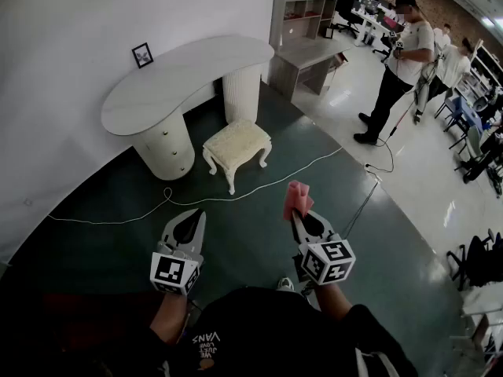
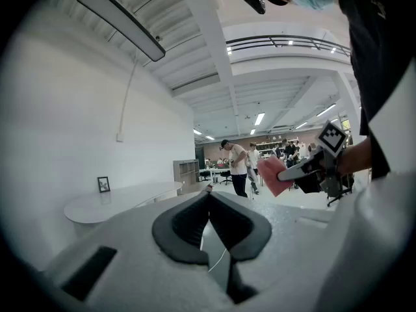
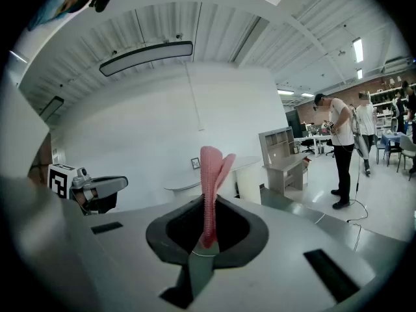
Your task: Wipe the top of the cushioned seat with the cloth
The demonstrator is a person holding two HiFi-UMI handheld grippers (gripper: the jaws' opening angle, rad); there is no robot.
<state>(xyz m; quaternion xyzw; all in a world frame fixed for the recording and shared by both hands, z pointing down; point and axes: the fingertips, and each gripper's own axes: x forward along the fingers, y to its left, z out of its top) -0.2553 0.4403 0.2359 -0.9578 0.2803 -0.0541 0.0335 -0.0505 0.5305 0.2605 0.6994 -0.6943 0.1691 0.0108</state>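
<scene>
Right gripper (image 1: 295,214) fingers clamp pink cloth (image 1: 297,198) | left gripper (image 1: 195,217) fingers pressed together, empty | cushioned seat (image 1: 236,140) well ahead

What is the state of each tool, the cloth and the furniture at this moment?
cushioned seat: upright beside the desk, nothing on its top.
cloth: folded, sticking up from the jaws, in the air, far from the cushioned seat.
right tool: shut on the cloth.
left tool: shut, empty.
picture frame: upright on the desk.
</scene>
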